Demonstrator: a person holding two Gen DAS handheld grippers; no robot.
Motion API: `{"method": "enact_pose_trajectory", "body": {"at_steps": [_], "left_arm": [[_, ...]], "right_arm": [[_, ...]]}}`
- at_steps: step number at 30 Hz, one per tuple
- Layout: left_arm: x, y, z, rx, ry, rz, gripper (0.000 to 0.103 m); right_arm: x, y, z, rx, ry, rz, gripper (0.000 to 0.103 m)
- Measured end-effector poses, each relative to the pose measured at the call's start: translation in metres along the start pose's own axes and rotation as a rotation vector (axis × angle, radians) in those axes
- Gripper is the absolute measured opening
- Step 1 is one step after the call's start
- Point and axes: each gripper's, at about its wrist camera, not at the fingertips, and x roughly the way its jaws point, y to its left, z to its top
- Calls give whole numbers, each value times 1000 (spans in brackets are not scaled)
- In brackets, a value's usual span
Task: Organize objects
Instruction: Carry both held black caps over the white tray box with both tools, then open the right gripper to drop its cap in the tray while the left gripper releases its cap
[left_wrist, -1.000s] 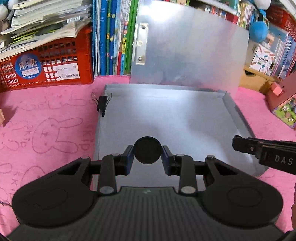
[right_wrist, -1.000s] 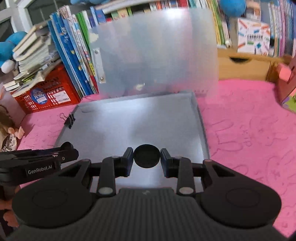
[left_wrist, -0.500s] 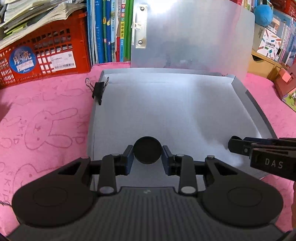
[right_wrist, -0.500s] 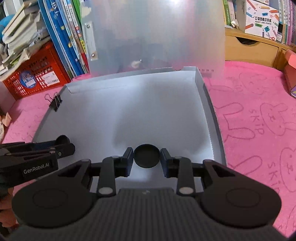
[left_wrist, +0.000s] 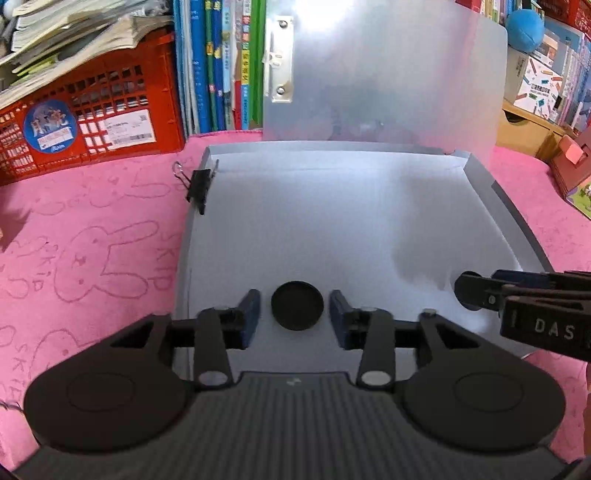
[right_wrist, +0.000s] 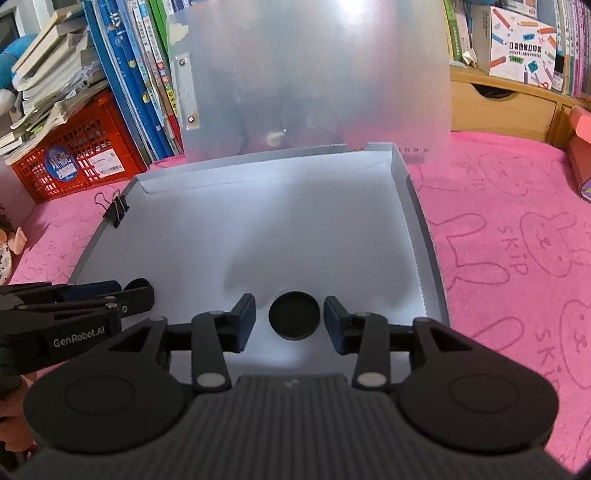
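Observation:
A white paper stack (left_wrist: 332, 221) (right_wrist: 277, 221) lies flat in the open grey plastic file box (left_wrist: 517, 229) (right_wrist: 421, 221). A black binder clip (left_wrist: 199, 184) (right_wrist: 116, 212) grips the stack's left edge. The translucent lid (left_wrist: 388, 74) (right_wrist: 314, 74) stands upright behind. My left gripper (left_wrist: 295, 306) (right_wrist: 136, 295) hovers over the stack's near left part. Its jaws are opening, with nothing between the pads. My right gripper (right_wrist: 290, 310) (left_wrist: 476, 291) is over the near right part, jaws also opening and holding nothing.
The box rests on a pink rabbit-print cloth (left_wrist: 92, 258). A red crate (left_wrist: 92, 122) loaded with books stands at the back left beside upright books (left_wrist: 218, 62). A wooden drawer unit (right_wrist: 498, 107) and a brown box (left_wrist: 576, 166) are at the right.
Both grippers' jaws were shut in the earlier frames and now stand apart. The file box and paper look nearer and flatter than one second ago.

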Motion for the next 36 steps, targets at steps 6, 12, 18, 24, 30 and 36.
{"method": "enact_pose_trajectory", "body": {"at_steps": [6,12,18,24,30,36], "left_arm": [[-15,-4,1,28,-29,9,66],[-52,-4,-1,75,-103,0,76],[-94,3,-9,78,-191,-23,83],[-131,7,-31,113,-267,-38,86],[-158,12,-68,104,-288,-116,86],[-165,14,-109,125,-286,-114,88]], "right_arm": [[-15,-2,-1,6,-46,-5,65],[-45,3,-7,-40,-124,-8,72],[-82,2,-18,-34,-223,10,87],[-117,1,-35,-41,-310,-10,91],[-146,5,-65,-59,-360,19,92],[-160,15,-98,-108,-371,35,92]]}}
